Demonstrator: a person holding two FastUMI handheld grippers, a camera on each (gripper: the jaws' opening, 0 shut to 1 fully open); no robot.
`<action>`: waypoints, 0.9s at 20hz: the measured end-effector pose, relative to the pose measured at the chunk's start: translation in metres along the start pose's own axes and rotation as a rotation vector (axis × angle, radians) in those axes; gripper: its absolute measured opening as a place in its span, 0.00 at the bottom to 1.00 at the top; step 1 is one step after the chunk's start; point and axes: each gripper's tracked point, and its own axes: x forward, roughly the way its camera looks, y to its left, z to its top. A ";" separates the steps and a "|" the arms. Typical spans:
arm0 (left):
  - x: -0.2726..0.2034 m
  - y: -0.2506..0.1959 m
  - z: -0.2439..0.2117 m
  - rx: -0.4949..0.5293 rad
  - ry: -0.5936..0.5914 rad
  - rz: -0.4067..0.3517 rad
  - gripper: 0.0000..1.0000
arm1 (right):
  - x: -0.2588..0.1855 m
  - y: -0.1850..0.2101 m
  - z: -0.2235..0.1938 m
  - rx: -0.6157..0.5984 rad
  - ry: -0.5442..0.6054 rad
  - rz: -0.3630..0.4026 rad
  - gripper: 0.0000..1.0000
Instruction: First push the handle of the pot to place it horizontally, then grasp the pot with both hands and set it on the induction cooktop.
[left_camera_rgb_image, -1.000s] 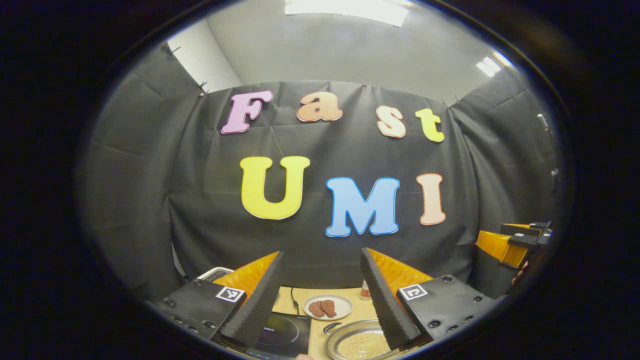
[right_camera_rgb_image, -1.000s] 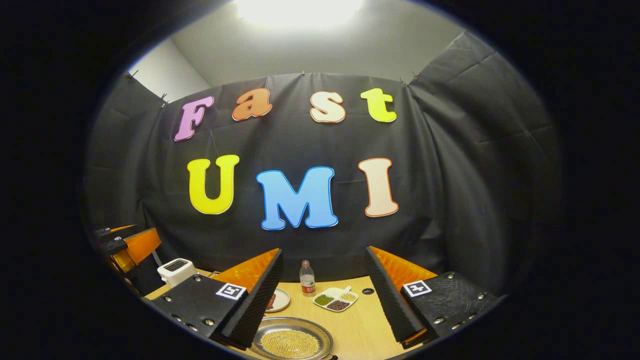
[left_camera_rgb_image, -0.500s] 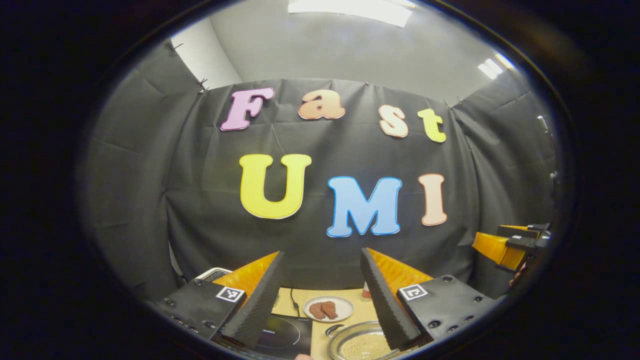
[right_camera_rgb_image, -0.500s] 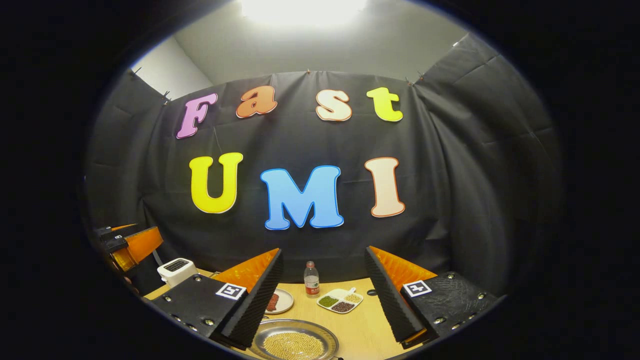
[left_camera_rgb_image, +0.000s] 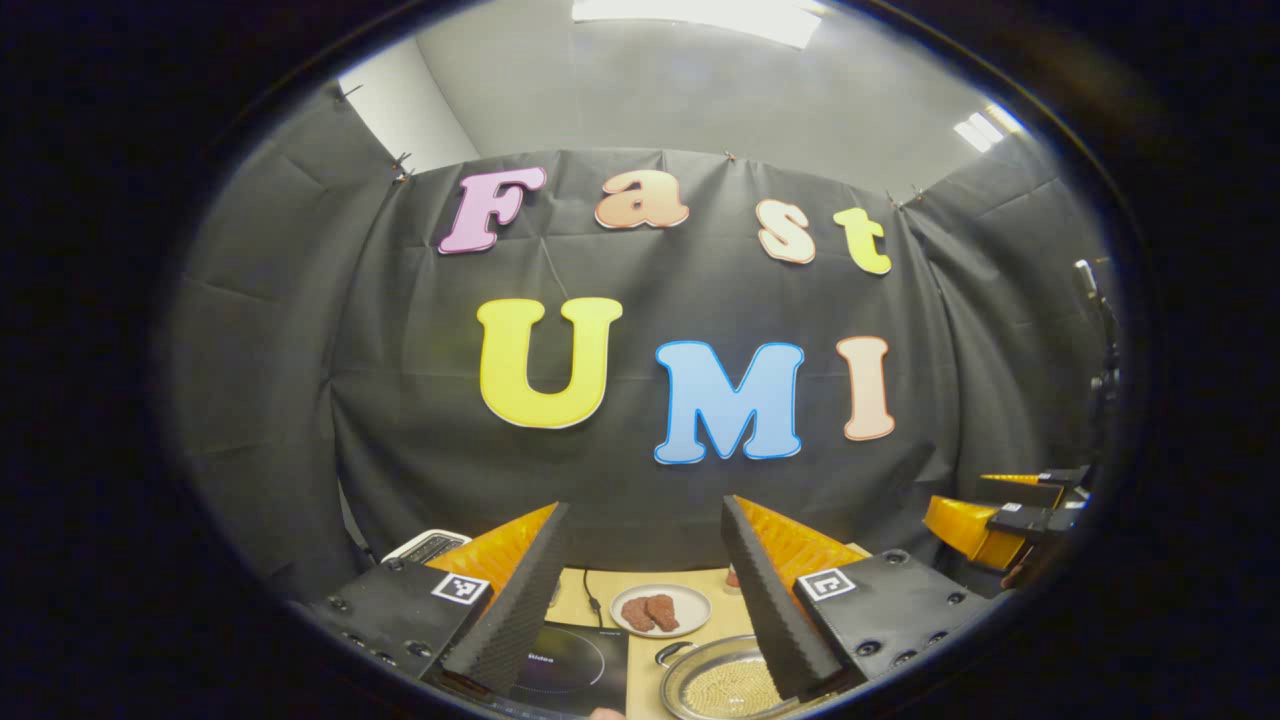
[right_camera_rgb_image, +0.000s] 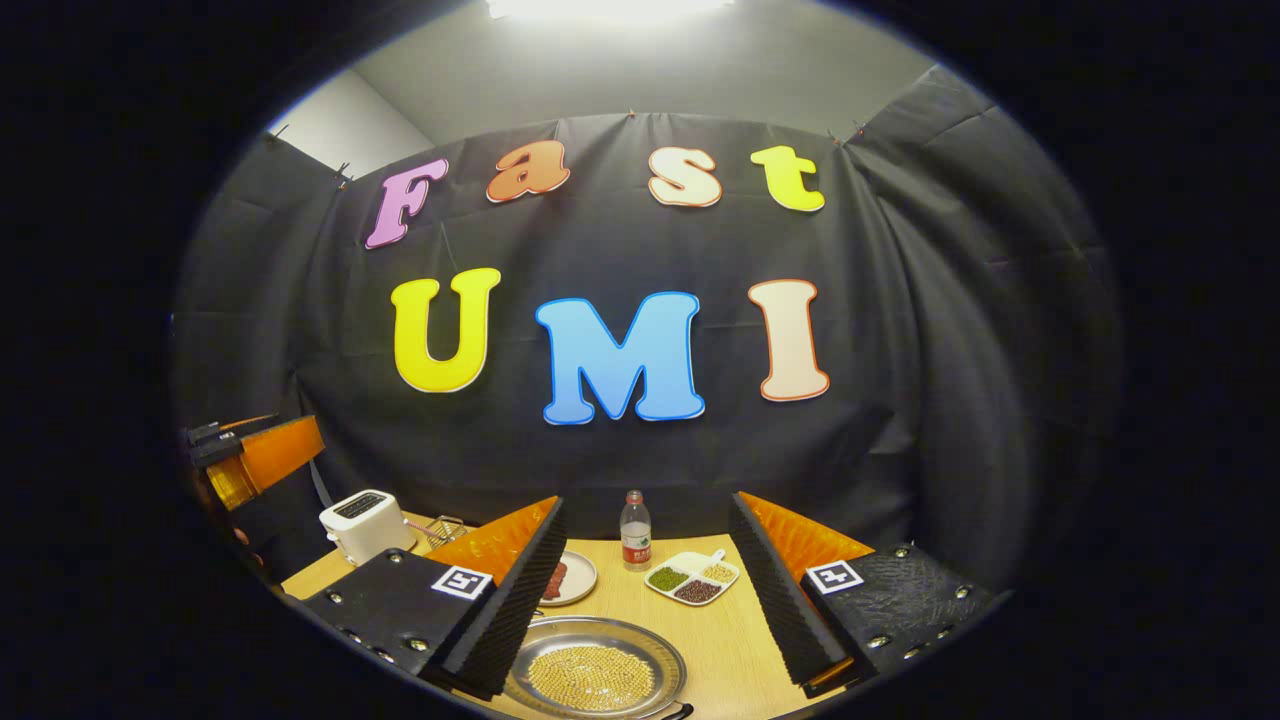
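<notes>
Steel pot (right_camera_rgb_image: 596, 677) sits on the table (right_camera_rgb_image: 715, 640) at 6 o'clock, cooktop (left_camera_rgb_image: 570, 665) at its 9. Our left gripper (left_camera_rgb_image: 640, 590) and right gripper (right_camera_rgb_image: 645, 590) hang above it, fingers released. Risk: handle barely visible, our push may miss and skid the pot.

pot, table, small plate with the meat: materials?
Shallow round silvery pot: likely polished metal, going by the bright reflective rim. Tan table: wood or wood-look laminate, with a matte, faint grain. Small round white plate: probably glazed ceramic, though it could be plastic.
</notes>
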 end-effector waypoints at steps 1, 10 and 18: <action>-0.001 0.001 -0.001 0.001 0.004 0.002 0.94 | 0.001 0.001 -0.009 0.008 0.025 0.010 0.99; -0.011 0.009 -0.020 0.007 0.051 0.029 0.94 | -0.004 0.009 -0.115 0.020 0.297 0.079 0.98; -0.018 0.015 -0.028 -0.001 0.066 0.057 0.94 | -0.015 0.018 -0.193 0.008 0.545 0.149 0.63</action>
